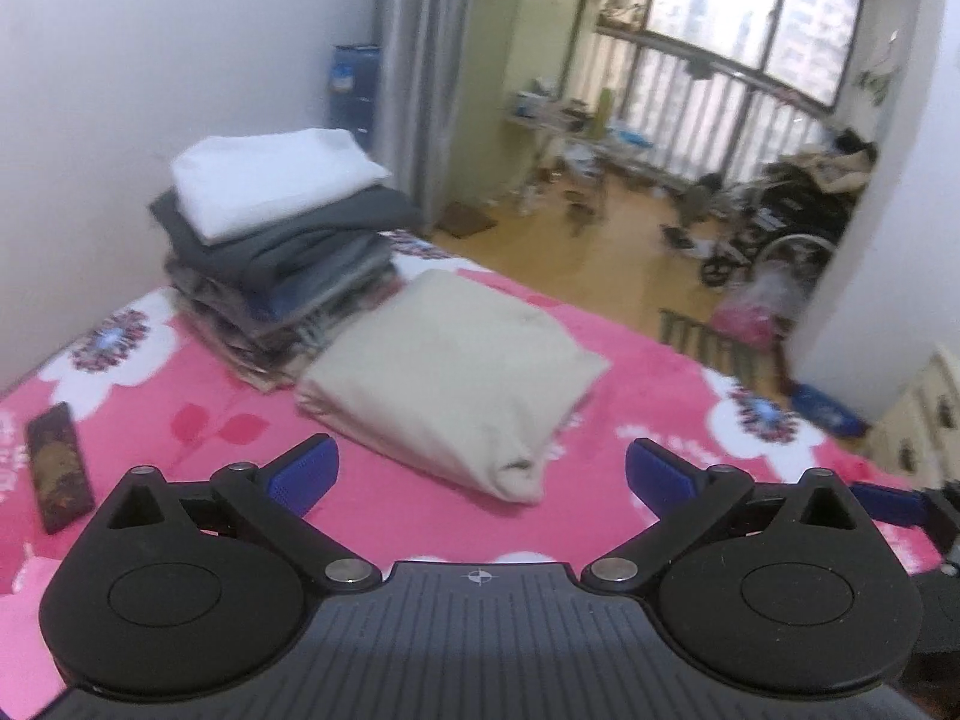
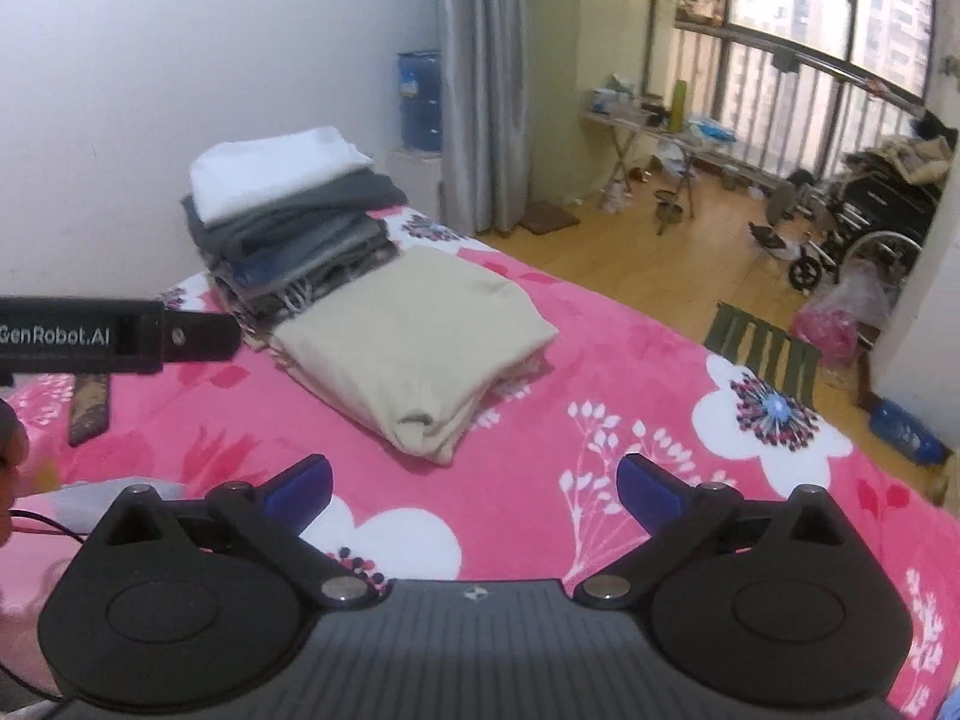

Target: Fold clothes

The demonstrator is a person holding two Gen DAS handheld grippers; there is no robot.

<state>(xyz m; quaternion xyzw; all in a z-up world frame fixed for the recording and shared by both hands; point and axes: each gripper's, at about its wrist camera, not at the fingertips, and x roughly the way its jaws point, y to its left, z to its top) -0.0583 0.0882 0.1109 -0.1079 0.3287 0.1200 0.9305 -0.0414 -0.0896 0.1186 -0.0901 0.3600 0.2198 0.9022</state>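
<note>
Both claws wide, nothing between the jaws: left claw, right claw. Folded beige garment lies flat on the pink floral bed, ahead of both claws and clear of them. It sits just beside the stack of folded clothes by the wall; contact unclear. Dark phone-like slab at the left edge of the bed

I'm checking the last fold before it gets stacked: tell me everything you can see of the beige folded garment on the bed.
The beige garment is plain, soft-looking cloth folded into a thick, roughly rectangular bundle of several layers, whose edges show at the near corner. It lies flat on the pink flowered bedspread, its far end right against the foot of the stack of folded clothes; whether they touch is unclear. Nothing grips it.
</note>
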